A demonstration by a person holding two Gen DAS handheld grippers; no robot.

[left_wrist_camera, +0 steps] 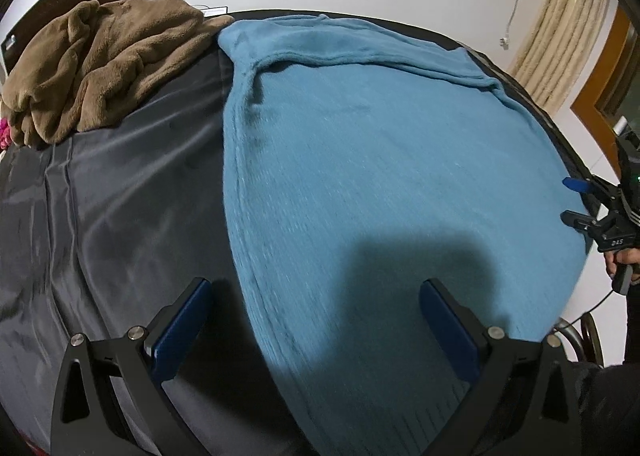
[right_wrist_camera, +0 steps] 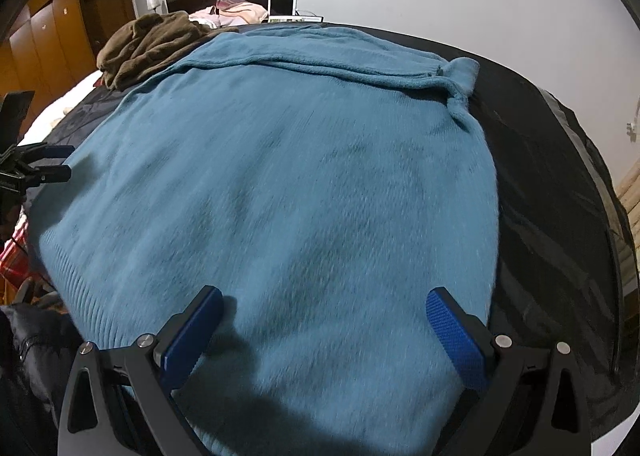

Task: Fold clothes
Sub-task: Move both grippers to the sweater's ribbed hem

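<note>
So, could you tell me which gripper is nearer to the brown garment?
Left. The left gripper straddles the blue sweater's edge on the brown garment's side; the right gripper is across the sweater.

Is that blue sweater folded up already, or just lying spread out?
Mostly spread out. The blue sweater lies flat on the dark cover, body unfolded; only one sleeve is laid across its far end.
</note>
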